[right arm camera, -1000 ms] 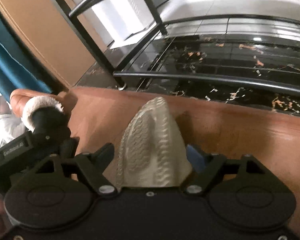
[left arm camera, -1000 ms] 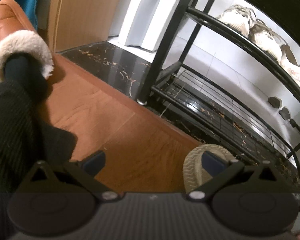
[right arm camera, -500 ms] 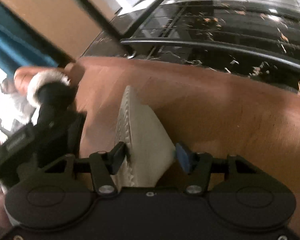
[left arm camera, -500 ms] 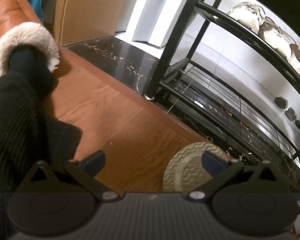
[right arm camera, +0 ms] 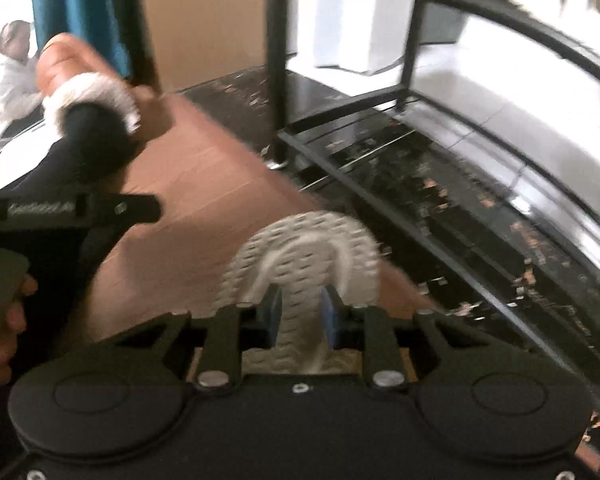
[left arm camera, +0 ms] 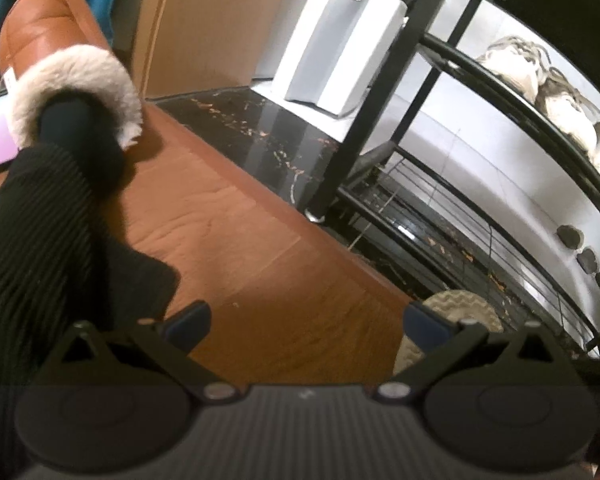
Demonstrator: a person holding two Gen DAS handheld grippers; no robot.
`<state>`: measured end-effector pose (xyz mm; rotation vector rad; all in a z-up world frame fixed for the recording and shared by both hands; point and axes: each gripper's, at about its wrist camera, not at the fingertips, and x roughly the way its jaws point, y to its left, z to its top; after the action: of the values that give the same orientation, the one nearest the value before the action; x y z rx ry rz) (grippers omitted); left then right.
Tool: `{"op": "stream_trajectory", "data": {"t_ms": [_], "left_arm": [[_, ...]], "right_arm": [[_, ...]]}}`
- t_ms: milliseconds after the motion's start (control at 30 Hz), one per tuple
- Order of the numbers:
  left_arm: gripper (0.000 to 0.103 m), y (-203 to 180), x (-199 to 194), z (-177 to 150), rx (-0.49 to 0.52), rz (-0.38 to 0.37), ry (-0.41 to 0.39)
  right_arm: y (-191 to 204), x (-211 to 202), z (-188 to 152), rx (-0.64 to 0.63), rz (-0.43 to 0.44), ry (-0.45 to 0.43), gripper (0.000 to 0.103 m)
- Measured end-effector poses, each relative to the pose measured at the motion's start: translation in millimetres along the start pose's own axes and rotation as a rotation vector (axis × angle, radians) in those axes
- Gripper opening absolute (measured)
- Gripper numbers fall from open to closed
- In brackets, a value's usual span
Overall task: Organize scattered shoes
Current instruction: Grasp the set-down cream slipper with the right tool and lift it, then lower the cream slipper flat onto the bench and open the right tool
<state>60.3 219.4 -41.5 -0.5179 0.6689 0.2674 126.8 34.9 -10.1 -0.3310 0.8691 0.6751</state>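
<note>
My right gripper [right arm camera: 299, 312] is shut on a beige knit slipper [right arm camera: 300, 252], pinching it near its back, with the patterned sole facing the camera above the wooden floor. The same slipper [left arm camera: 460, 312] shows in the left wrist view just behind the right finger of my left gripper [left arm camera: 306, 320], which is open with nothing between its fingers. A black metal shoe rack [left arm camera: 440, 200] stands ahead on dark marble; several light sneakers [left arm camera: 540, 76] sit on its upper shelf.
A person's leg in black ribbed fabric wears a tan fur-lined slipper [left arm camera: 60, 60] at the left. A white bag [left arm camera: 340, 48] leans by the wall behind the rack. The rack's lower wire shelf [right arm camera: 460, 208] is bare. The other hand-held gripper [right arm camera: 40, 240] shows at left.
My right gripper closed on the beige slipper, lifted it and rolled, so its sole now faces the camera. In the left view the slipper shifted right. My left gripper stayed put.
</note>
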Motion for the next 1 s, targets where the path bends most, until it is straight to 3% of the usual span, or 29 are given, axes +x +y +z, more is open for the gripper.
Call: {"op": "stream_trajectory", "data": {"t_ms": [33, 100, 133, 167, 267, 400, 433, 500, 533, 600, 667, 733, 767, 867, 1000], "left_arm": [[0.102, 1, 1, 0, -0.006, 0.000, 0.006], [0.102, 3, 1, 0, -0.014, -0.002, 0.009], [0.103, 3, 0, 1, -0.017, -0.004, 0.007], [0.103, 3, 0, 1, -0.019, -0.007, 0.003], [0.103, 3, -1, 2, -0.017, -0.013, -0.003], [0.103, 2, 1, 1, -0.013, -0.012, 0.006], [0.103, 2, 1, 1, -0.012, -0.011, 0.006], [0.103, 2, 1, 0, -0.010, -0.009, 0.007], [0.103, 1, 2, 0, -0.006, -0.008, 0.008], [0.103, 0, 2, 0, 0.000, -0.008, 0.011], [0.103, -1, 3, 0, 0.006, -0.004, 0.012], [0.103, 0, 4, 0, 0.005, -0.001, 0.013], [0.102, 0, 4, -1, 0.004, 0.001, 0.014], [0.102, 1, 4, 0, -0.003, 0.001, 0.011], [0.102, 3, 0, 1, -0.021, 0.002, -0.006]], "right_arm": [[-4, -1, -2, 0.033, 0.005, -0.009, 0.023], [-26, -7, -10, 0.196, 0.042, -0.058, 0.040], [-39, -6, -16, 0.288, 0.075, -0.065, 0.068], [-52, -5, -22, 0.374, 0.108, -0.070, 0.085], [-69, 2, -41, 0.461, 0.167, -0.036, 0.084], [-77, 21, -61, 0.545, 0.165, 0.025, 0.090], [-79, 25, -64, 0.575, 0.171, 0.030, 0.090], [-88, 39, -75, 0.659, 0.220, 0.074, 0.077], [-87, 46, -76, 0.659, 0.251, 0.101, 0.068], [-81, 54, -78, 0.655, 0.305, 0.138, 0.060], [-75, 56, -76, 0.633, 0.351, 0.140, 0.041], [-68, 54, -72, 0.598, 0.379, 0.132, 0.030], [-61, 50, -67, 0.543, 0.358, 0.118, 0.025], [-39, 38, -50, 0.370, 0.287, 0.073, 0.022], [-10, 18, -31, 0.035, 0.066, -0.031, 0.022]]}}
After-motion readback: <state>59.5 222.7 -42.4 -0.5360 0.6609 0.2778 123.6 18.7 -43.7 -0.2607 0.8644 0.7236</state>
